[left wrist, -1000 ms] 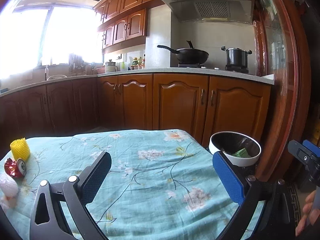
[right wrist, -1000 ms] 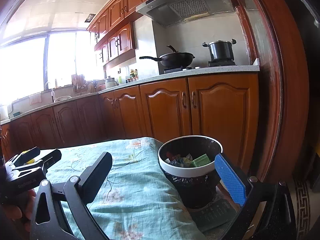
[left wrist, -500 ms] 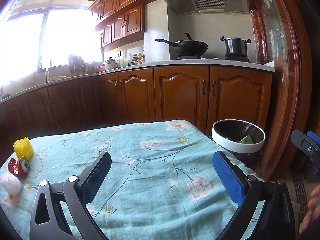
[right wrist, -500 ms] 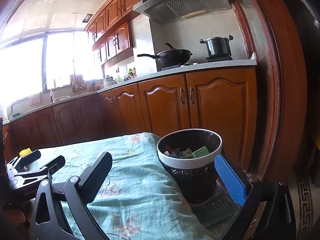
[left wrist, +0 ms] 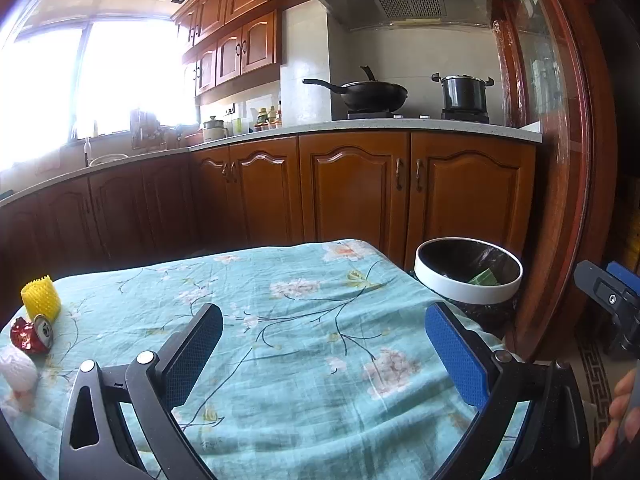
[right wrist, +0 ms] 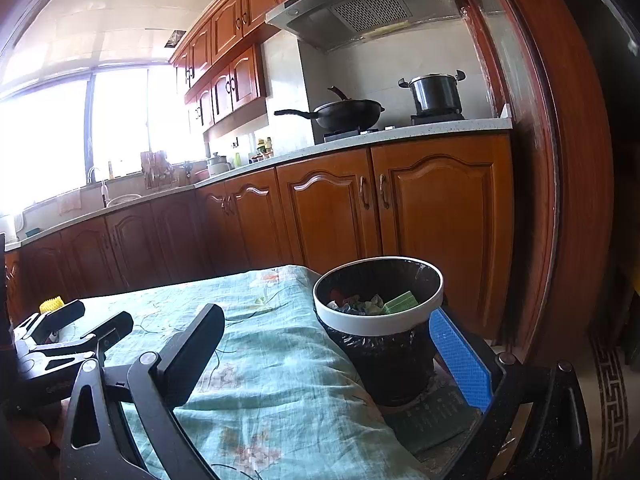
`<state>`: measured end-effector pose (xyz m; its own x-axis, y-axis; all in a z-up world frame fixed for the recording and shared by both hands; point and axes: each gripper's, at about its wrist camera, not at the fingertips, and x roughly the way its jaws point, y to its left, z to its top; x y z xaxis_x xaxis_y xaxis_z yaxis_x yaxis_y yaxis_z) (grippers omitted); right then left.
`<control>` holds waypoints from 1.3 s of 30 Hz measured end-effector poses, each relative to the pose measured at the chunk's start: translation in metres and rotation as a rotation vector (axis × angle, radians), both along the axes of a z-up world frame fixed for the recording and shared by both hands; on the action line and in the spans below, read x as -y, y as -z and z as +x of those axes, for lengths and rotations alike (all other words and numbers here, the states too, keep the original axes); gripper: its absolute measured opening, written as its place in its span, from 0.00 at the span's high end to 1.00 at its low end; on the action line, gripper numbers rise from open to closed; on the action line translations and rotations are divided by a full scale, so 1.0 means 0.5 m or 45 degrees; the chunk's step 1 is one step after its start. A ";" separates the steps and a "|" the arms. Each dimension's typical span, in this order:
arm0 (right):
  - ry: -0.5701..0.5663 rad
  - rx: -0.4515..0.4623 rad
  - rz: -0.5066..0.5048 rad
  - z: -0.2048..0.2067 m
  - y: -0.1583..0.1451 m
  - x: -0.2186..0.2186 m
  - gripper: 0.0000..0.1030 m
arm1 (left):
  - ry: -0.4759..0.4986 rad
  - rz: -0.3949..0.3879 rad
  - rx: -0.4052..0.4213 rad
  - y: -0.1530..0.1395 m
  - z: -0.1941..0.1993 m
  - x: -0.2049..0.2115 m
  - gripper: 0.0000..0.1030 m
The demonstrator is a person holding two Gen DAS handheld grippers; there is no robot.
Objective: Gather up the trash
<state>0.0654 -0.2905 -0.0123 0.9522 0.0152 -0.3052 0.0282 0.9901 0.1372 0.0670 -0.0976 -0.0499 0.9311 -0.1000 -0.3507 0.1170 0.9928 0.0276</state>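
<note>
A white-rimmed bin (left wrist: 468, 276) lined with a black bag stands off the table's right end, with a green box and wrappers inside (right wrist: 376, 304). On the table's far left lie a yellow foam net (left wrist: 40, 298), a crushed red can (left wrist: 32, 336) and a white foam net (left wrist: 16, 370). My left gripper (left wrist: 324, 352) hangs open over the cloth, holding nothing. My right gripper (right wrist: 328, 352) is open too, empty, with the bin just beyond its blue finger (right wrist: 460, 364). The left gripper (right wrist: 80, 326) shows at the left of the right wrist view.
A teal floral cloth (left wrist: 300, 320) covers the table. Wooden kitchen cabinets (left wrist: 352, 188) stand behind, with a wok and a pot on the stove. A wooden door frame (left wrist: 568, 200) rises beside the bin. A hand (left wrist: 620, 420) shows at the lower right.
Both cameras have risen and drawn back a little, so the bin and table sit lower and farther in view. Both grippers stay open and empty.
</note>
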 end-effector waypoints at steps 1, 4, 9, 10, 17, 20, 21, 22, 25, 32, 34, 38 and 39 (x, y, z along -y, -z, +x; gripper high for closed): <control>-0.001 -0.001 -0.001 0.000 0.001 0.000 0.00 | 0.001 0.000 -0.001 0.000 0.000 -0.001 0.01; -0.005 -0.006 0.001 0.002 0.002 -0.002 0.00 | 0.001 0.000 0.000 0.001 0.000 -0.001 0.01; -0.004 -0.007 -0.002 0.002 0.004 -0.003 0.00 | 0.008 0.001 0.003 0.001 0.000 -0.004 0.01; -0.004 -0.007 -0.003 0.002 0.005 -0.003 0.00 | 0.010 -0.001 0.003 0.001 0.000 -0.004 0.01; -0.004 -0.008 -0.003 0.002 0.005 -0.004 0.00 | 0.020 -0.003 0.004 0.003 0.001 -0.007 0.01; -0.006 -0.011 -0.001 0.003 0.007 -0.003 0.00 | 0.018 -0.007 0.004 0.003 0.000 -0.008 0.01; -0.008 -0.012 -0.002 0.004 0.008 -0.003 0.00 | 0.020 -0.009 0.003 0.002 0.001 -0.009 0.01; -0.008 -0.012 -0.004 0.003 0.009 -0.004 0.00 | 0.020 -0.013 0.003 0.002 0.001 -0.009 0.01; -0.007 -0.012 -0.009 0.003 0.009 -0.005 0.00 | 0.022 -0.016 0.004 0.002 0.001 -0.011 0.01; 0.003 -0.018 -0.021 0.005 0.008 -0.007 0.00 | 0.030 -0.017 0.003 0.002 0.003 -0.012 0.01; 0.004 -0.022 -0.023 0.006 0.007 -0.007 0.00 | 0.033 -0.019 0.004 0.002 0.003 -0.013 0.01; 0.010 -0.022 -0.033 0.006 0.006 -0.008 0.00 | 0.036 -0.019 0.008 0.000 0.002 -0.012 0.01; 0.011 -0.022 -0.034 0.006 0.006 -0.008 0.00 | 0.035 -0.019 0.009 0.000 0.002 -0.012 0.01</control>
<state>0.0682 -0.2865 -0.0152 0.9467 -0.0010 -0.3221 0.0385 0.9932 0.1103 0.0680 -0.0915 -0.0501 0.9304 -0.1311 -0.3424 0.1444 0.9894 0.0137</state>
